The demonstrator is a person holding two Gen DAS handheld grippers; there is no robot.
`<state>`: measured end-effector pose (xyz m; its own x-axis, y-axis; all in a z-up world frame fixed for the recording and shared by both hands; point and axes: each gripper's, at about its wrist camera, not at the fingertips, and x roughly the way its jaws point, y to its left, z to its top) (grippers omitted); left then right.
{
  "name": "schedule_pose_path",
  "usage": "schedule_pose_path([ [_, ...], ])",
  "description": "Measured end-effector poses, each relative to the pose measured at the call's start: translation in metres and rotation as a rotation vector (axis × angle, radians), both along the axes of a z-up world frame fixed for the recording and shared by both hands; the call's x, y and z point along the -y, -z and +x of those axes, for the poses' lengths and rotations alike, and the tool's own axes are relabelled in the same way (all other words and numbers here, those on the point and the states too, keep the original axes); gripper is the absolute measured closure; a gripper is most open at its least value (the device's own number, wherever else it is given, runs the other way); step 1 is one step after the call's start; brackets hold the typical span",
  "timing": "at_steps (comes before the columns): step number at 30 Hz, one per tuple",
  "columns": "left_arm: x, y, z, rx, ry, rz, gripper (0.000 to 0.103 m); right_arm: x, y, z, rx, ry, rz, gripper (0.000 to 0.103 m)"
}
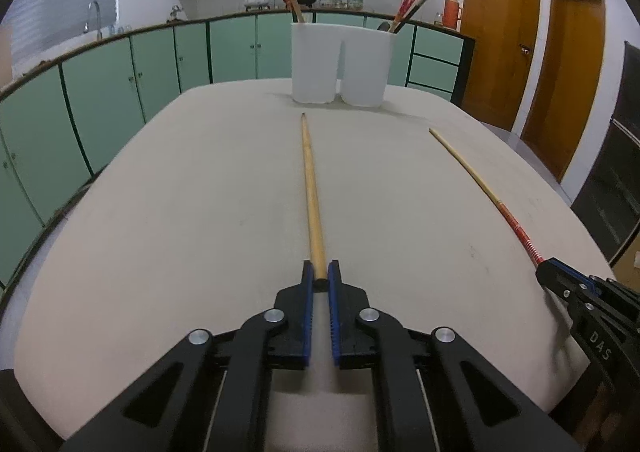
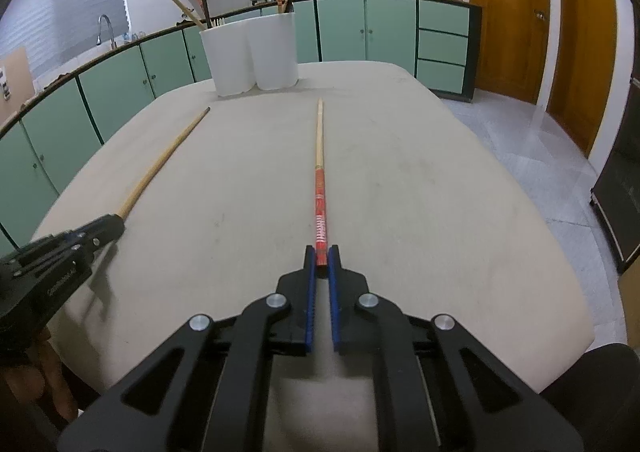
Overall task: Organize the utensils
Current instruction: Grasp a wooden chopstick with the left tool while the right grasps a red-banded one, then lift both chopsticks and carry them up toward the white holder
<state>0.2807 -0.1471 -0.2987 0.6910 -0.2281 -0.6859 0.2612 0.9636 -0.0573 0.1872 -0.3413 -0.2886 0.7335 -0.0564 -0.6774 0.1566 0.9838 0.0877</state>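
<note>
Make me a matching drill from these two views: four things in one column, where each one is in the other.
1. plain chopstick
2. red chopstick
3. white holder
4. orange flask

a. far end of the table
b. in the right gripper
c. on the back counter
d. in the left gripper

Pairs: 1-d, 2-b, 3-a, 4-c

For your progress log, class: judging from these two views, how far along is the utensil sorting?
Done: several chopsticks already stand in the white two-part holder. In hand: the left gripper is shut on the plain wooden chopstick, and the right gripper on the red-handled chopstick; both sticks point toward the holder over the table. Left: placing these two in the holder.
</note>
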Motion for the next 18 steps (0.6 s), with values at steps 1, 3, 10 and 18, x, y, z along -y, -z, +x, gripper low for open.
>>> schedule_pose_path([
  [1,-0.001,-0.002,0.0,-0.01,-0.001,-0.005,0.096,0.0,-0.003,-0.001,0.001,0.001,0.001,0.098],
  [3,-0.006,-0.014,-0.002,-0.027,-0.008,-0.028,0.096,0.0,-0.016,-0.004,0.006,-0.007,-0.012,0.098],
  [10,-0.015,-0.072,-0.015,0.021,0.0,-0.049,0.096,0.006,-0.078,-0.012,0.024,-0.057,-0.04,0.098],
  [18,-0.017,-0.132,-0.007,0.1,0.033,-0.042,0.096,0.013,-0.143,0.008,0.027,-0.129,-0.075,0.098],
])
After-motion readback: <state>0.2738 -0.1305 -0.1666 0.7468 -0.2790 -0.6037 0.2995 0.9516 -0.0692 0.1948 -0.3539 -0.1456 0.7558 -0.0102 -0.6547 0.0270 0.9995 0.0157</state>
